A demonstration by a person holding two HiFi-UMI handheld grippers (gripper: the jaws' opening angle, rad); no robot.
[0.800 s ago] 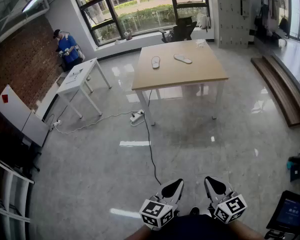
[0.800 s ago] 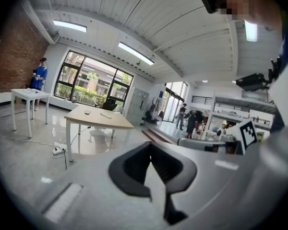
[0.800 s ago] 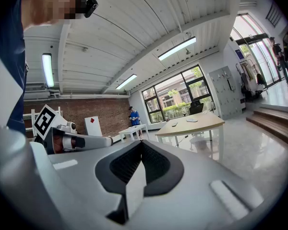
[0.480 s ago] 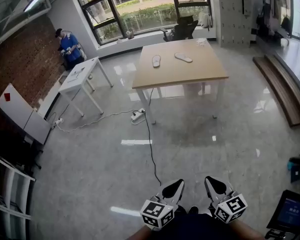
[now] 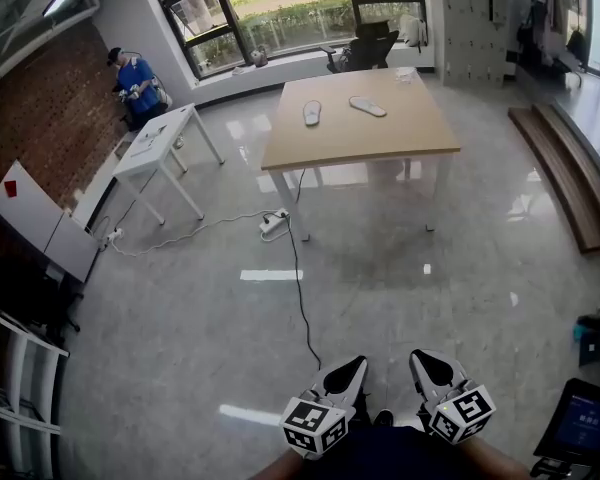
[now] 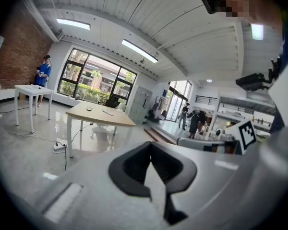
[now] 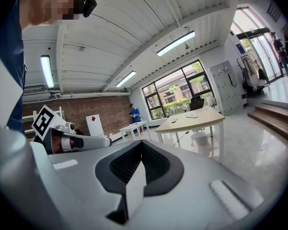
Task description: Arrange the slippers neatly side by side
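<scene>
Near the body (image 5: 380, 456), left tongs (image 5: 352, 368) and right tongs (image 5: 423, 363), jaws together

On the table (image 5: 380, 138) a left slipper (image 5: 312, 113) lies toward the left edge, a right slipper (image 5: 367, 106) apart from it, slightly further back. A chair (image 5: 370, 46) stands behind the table; a small table (image 5: 155, 148) is to its left, a person (image 5: 135, 76) behind that. A power strip (image 5: 272, 224) lies on the floor (image 5: 380, 298) by the table's front left leg; steps (image 5: 565, 178) run along the right
</scene>
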